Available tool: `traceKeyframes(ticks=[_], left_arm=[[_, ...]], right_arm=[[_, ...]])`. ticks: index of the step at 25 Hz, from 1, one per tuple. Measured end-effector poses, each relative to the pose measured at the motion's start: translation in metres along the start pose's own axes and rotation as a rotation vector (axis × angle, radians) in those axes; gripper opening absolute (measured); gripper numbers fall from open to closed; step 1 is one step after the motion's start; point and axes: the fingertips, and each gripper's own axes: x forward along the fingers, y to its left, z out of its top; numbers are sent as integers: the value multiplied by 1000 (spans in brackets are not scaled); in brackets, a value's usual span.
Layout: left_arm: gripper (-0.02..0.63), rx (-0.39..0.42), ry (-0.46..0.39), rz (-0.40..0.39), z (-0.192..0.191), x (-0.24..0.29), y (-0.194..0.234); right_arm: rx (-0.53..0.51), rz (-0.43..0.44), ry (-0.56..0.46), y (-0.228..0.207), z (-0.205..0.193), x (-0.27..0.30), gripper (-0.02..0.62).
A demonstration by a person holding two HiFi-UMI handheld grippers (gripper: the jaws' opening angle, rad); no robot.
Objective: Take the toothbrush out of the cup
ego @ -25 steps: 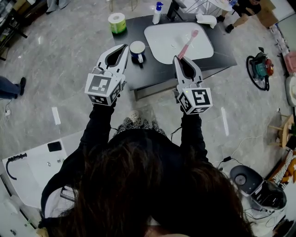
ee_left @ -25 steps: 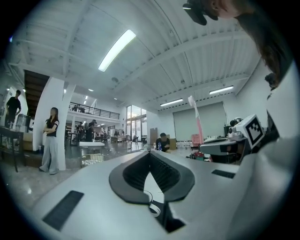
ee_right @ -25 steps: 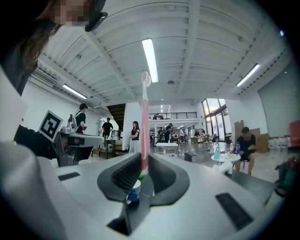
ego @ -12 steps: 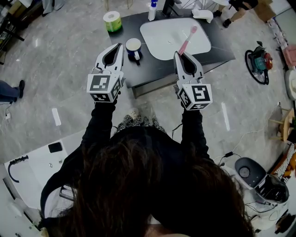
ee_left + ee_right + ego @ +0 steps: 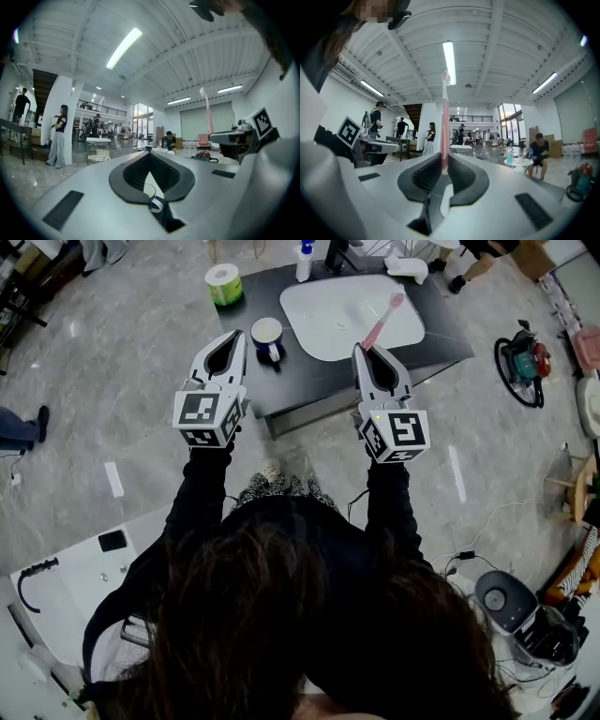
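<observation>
Holding the pink toothbrush (image 5: pixel 383 323) well clear of the cup (image 5: pixel 267 336) on the dark table (image 5: pixel 309 382), so I'd say the pull-out is done. Right gripper (image 5: pixel 364 354) pinches its handle, and left gripper (image 5: pixel 236 337) is closed with nothing in it. Next is probably just setting it down gently.

Count, head view: 1 table (image 5: pixel 441 329); 1 pink toothbrush (image 5: pixel 383 322); 1 cup (image 5: pixel 267 337); 1 paper roll (image 5: pixel 224 283); 1 blue-capped bottle (image 5: pixel 305 259); 1 white basin (image 5: pixel 328 315). Grippers, 2: left gripper (image 5: pixel 236 335), right gripper (image 5: pixel 360 349).
</observation>
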Motion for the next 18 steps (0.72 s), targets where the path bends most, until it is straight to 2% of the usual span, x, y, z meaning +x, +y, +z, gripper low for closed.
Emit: traceKeyframes(ticks=[18], left_arm=[[8,0,-6,25,-1,2,20]], right_arm=[[-10,6,-10,4,-1,9,44]])
